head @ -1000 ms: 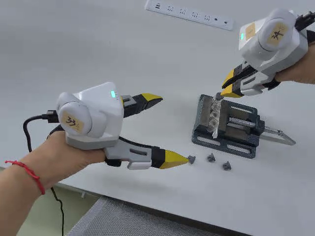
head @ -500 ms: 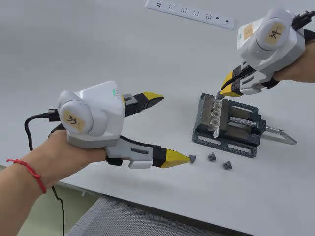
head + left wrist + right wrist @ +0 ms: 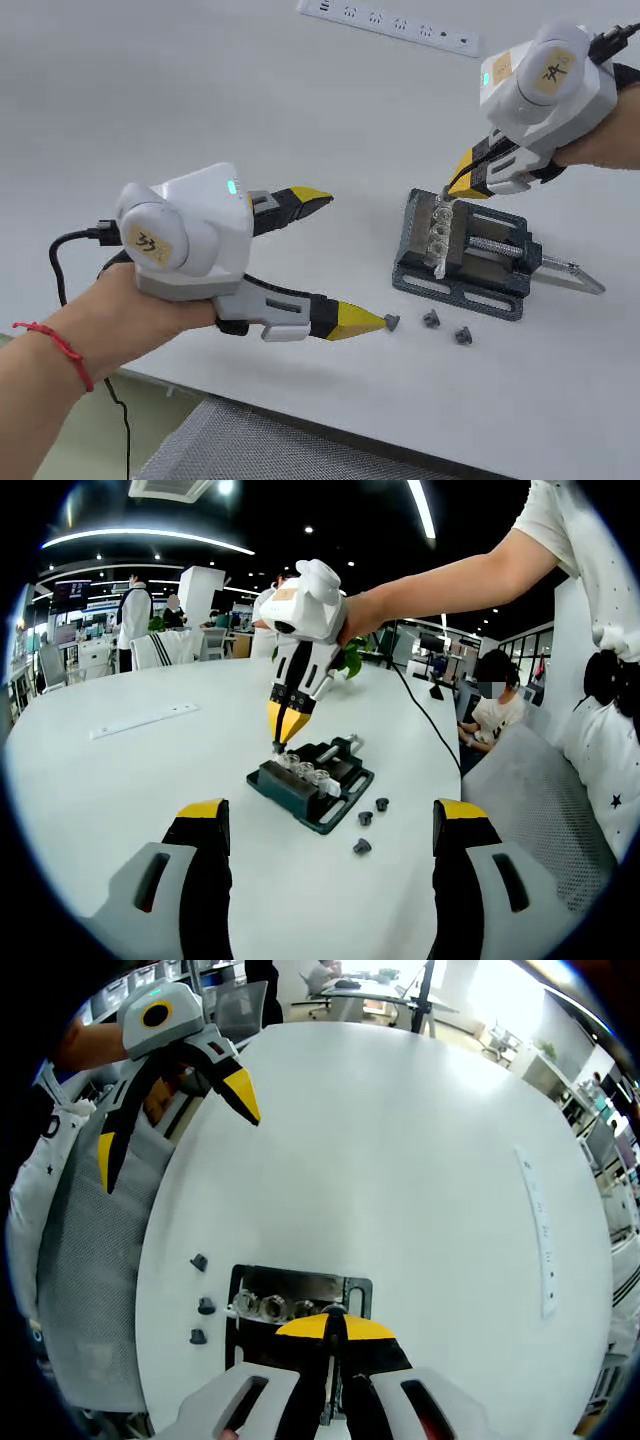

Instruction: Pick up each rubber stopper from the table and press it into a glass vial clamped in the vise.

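Yellow-tipped jaws of the right gripper are pressed together, with almost no gap between them. They pinch a small grey stopper at the very tips. The tips point down at the far end of a row of glass vials and hold the stopper against the mouth of the end vial. From the right gripper view the closed jaws cover that vial, and the other vial mouths show just to their left. The vials stand in a line between the jaws of a dark vise, which sits flat on the white table with its screw handle sticking out to one side.

The left gripper hovers above the table near its front edge, well apart from the vise, with its jaws spread wide and nothing between them. Its lower jaw tip is just beside the nearest of three loose stoppers, which lie in a short row on the table in front of the vise. Whether that tip touches the stopper cannot be told. A white power strip lies at the far side of the table.
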### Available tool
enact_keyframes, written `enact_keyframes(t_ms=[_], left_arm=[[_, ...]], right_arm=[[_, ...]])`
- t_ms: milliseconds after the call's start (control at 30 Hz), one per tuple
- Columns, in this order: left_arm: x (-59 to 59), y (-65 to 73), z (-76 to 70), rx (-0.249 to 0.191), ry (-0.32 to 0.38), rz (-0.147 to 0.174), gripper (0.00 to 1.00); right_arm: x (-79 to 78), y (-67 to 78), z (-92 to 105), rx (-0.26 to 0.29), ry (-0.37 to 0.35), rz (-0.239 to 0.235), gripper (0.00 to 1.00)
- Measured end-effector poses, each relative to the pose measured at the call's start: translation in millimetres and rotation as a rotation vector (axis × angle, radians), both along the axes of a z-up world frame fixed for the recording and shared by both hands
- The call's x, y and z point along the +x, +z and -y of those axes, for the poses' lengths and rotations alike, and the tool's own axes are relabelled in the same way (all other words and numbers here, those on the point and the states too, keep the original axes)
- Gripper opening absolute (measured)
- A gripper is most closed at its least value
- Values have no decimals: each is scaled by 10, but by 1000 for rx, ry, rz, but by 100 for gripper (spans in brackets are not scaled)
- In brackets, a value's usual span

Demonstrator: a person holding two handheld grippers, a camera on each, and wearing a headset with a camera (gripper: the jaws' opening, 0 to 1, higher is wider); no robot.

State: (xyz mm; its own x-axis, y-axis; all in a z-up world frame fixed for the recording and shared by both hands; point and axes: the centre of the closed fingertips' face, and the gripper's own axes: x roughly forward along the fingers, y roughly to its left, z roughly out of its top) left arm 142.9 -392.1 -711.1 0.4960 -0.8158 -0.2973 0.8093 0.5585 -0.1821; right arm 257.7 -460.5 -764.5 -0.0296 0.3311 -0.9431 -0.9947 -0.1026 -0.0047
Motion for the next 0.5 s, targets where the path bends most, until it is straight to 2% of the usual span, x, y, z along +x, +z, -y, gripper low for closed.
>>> enact_keyframes(t_ms=[500], left_arm=[[-1, -5, 16, 1, -6, -3, 82]], right_arm=[[1, -11, 6, -12, 10, -12, 0]])
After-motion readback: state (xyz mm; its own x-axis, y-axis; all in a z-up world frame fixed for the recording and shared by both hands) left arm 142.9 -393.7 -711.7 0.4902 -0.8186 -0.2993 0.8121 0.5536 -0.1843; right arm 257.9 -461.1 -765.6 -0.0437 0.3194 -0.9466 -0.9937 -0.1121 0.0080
